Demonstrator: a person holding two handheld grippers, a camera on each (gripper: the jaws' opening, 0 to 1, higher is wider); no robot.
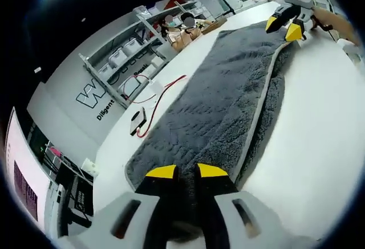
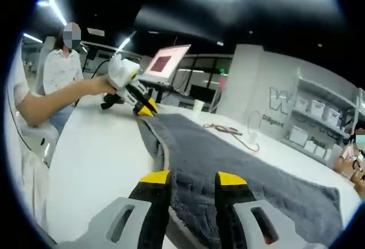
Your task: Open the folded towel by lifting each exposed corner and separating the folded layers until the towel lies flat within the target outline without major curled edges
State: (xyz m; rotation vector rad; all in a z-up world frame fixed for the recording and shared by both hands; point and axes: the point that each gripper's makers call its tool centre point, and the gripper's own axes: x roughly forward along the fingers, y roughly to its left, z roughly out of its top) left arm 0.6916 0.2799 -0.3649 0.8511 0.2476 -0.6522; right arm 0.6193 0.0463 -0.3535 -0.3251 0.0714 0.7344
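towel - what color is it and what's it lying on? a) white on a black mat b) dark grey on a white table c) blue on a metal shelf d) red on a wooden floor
b: the towel is dark grey plush, spread along a white table.

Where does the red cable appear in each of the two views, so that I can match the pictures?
Left gripper view: the red cable lies on the white table, left of the grey towel, near a small flat device.
Right gripper view: the red cable is small, in the centre-right, beyond the towel.
Shared landmark: the wall lettering next to the shelves.
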